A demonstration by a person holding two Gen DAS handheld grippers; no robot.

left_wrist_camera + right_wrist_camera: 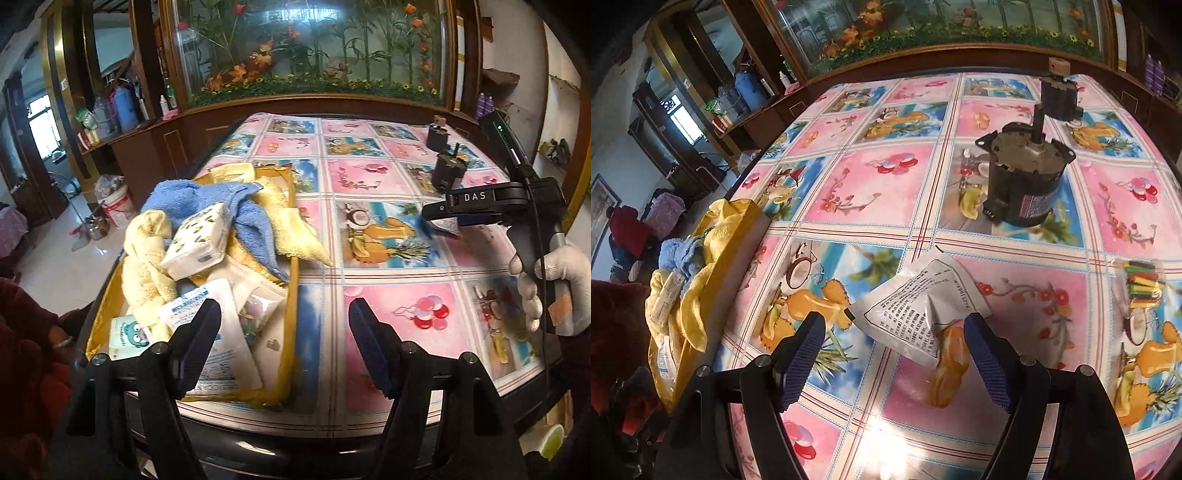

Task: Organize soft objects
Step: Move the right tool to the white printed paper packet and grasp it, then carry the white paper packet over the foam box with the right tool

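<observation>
Hovering over the white packet [921, 315], right gripper [894, 354] jaws spread.

Two dark motors [1023, 177] [1058, 96] upright on the patterned tablecloth [886, 184].

Table [388, 291] under a glossy fruit-and-flower print cloth [886, 192]; behind it, a dark wood cabinet [147, 147] framing a glass case [310, 48] of artificial flowers; pale tiled floor [48, 254] and bright window [42, 125] at left

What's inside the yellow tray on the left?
The yellow tray holds a blue towel, yellow towels, a tissue pack and flat packets. Whatever lies beneath them is covered.
</observation>
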